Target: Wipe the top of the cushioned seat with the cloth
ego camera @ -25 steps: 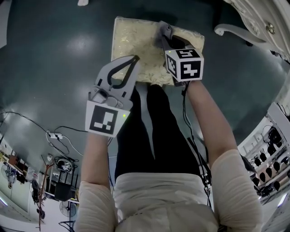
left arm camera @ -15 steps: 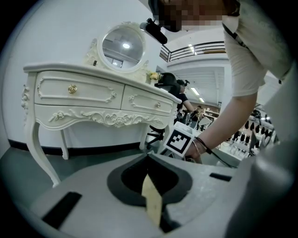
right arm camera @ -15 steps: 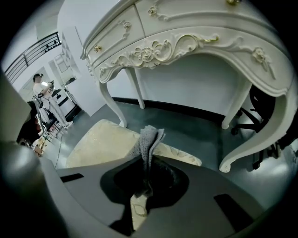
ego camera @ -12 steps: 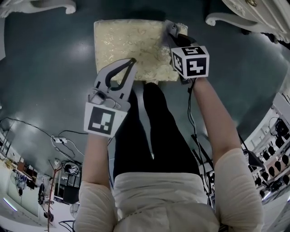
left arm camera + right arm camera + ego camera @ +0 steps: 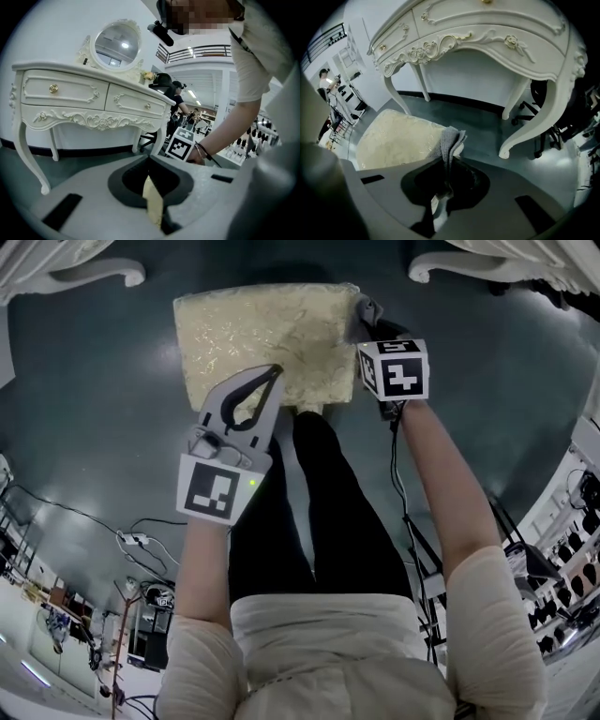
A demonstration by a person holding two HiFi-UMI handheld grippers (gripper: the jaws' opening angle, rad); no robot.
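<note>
We see the cushioned seat (image 5: 253, 334), a pale yellow patterned square, standing on the dark floor (image 5: 94, 427). The right claw (image 5: 448, 161) is clamped on the grey cloth (image 5: 451, 138), whose folded end sticks out past the claw's tips. The cloth sits at the seat's right edge, toward its far corner. We cannot tell whether it presses on the fabric. The left claw (image 5: 275, 372) hangs over the seat's near edge, left of the cloth and well apart from it. Its jaws meet at the tips and grip nothing. Only a sliver of the seat's yellow shows through the gap behind them. The person's dark-trousered legs (image 5: 309, 512) stand just beside the seat's near edge. A white carved dressing table (image 5: 487, 37) rises beyond the seat's far side.
</note>
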